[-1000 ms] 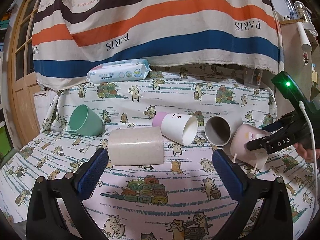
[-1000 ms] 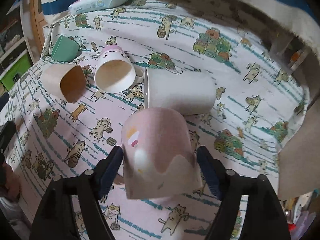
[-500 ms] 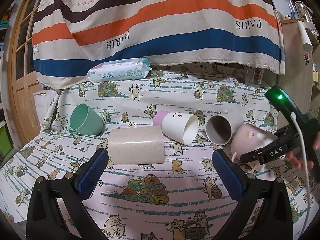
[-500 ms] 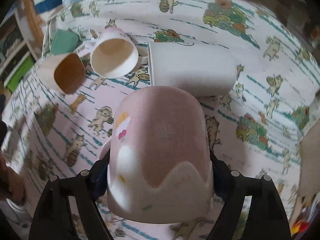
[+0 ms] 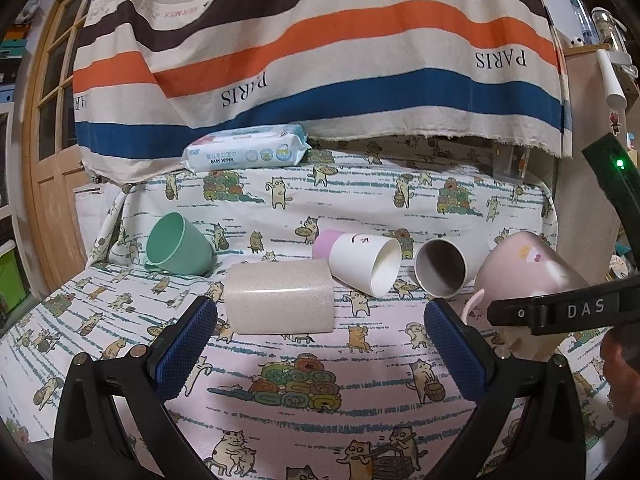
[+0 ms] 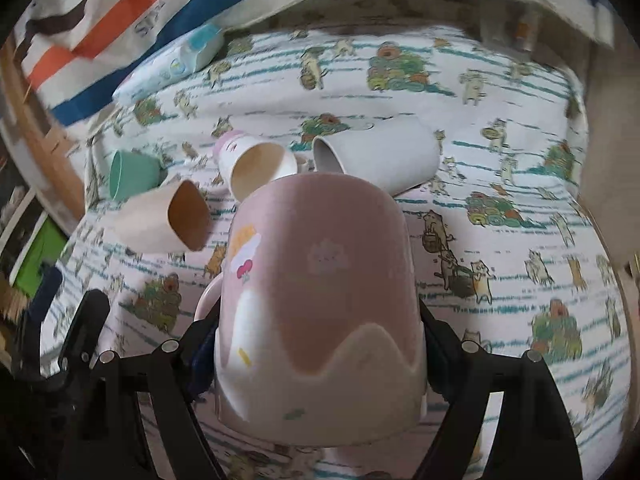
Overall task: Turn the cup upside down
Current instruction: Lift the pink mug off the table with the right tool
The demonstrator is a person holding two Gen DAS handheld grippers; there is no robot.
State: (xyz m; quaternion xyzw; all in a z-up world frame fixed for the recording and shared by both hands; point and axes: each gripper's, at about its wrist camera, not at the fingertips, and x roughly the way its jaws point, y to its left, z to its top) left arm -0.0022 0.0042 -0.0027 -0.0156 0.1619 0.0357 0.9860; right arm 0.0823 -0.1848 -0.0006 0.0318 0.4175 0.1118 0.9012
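Observation:
My right gripper (image 6: 320, 344) is shut on a pink cup (image 6: 316, 280) with a cream wavy band and a handle. The cup is tilted, closed base pointing away from the camera, held above the cat-print cloth. In the left wrist view the same pink cup (image 5: 528, 268) sits at the far right, held by the right gripper's black fingers (image 5: 560, 310). My left gripper (image 5: 320, 344) is open and empty, low over the cloth, just in front of a beige cup (image 5: 278, 300) lying on its side.
Lying on their sides on the cloth (image 5: 304, 420) are a green cup (image 5: 178, 248), a white cup with a pink base (image 5: 360, 260) and a grey cup (image 5: 444, 266). A baby-wipes pack (image 5: 244, 152) lies at the back under a striped hanging cloth (image 5: 320, 60).
The right gripper has closed on the pink cup, lifted it off the cloth and tipped it, base now pointing further up and away. The left gripper has stayed still.

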